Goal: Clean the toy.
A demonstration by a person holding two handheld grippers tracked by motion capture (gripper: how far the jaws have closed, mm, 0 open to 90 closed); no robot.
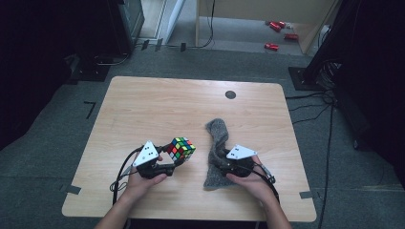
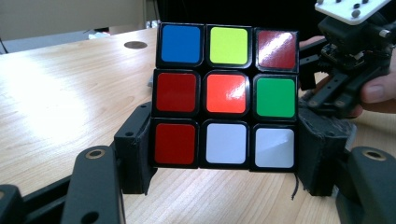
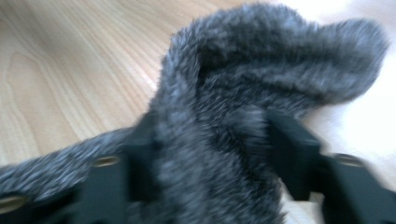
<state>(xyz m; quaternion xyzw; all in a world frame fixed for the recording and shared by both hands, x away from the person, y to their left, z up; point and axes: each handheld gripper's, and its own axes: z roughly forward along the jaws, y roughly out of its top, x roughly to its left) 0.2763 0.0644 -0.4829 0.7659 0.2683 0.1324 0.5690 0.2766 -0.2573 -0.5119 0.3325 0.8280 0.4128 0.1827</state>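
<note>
A scrambled colour cube (image 1: 181, 149) hangs just above the wooden table (image 1: 143, 105), clamped at its lower layer by my left gripper (image 1: 176, 156). In the left gripper view the cube (image 2: 226, 95) shows a face of blue, yellow, red, orange, green and white tiles, with my left gripper (image 2: 226, 156) shut on its two sides. A fuzzy grey cloth (image 1: 216, 131) lies in a crumpled strip to the right of the cube. My right gripper (image 1: 220, 161) sits on its near part. In the blurred right gripper view the cloth (image 3: 261, 60) bulges up between the jaws of my right gripper (image 3: 208, 149), which press into it.
A dark round mark (image 1: 230, 94) lies on the table's far side. Beyond the table are grey carpet, black stands at both sides, cables and several red objects (image 1: 277, 26) on the floor. The other gripper (image 2: 348, 56) is close beside the cube.
</note>
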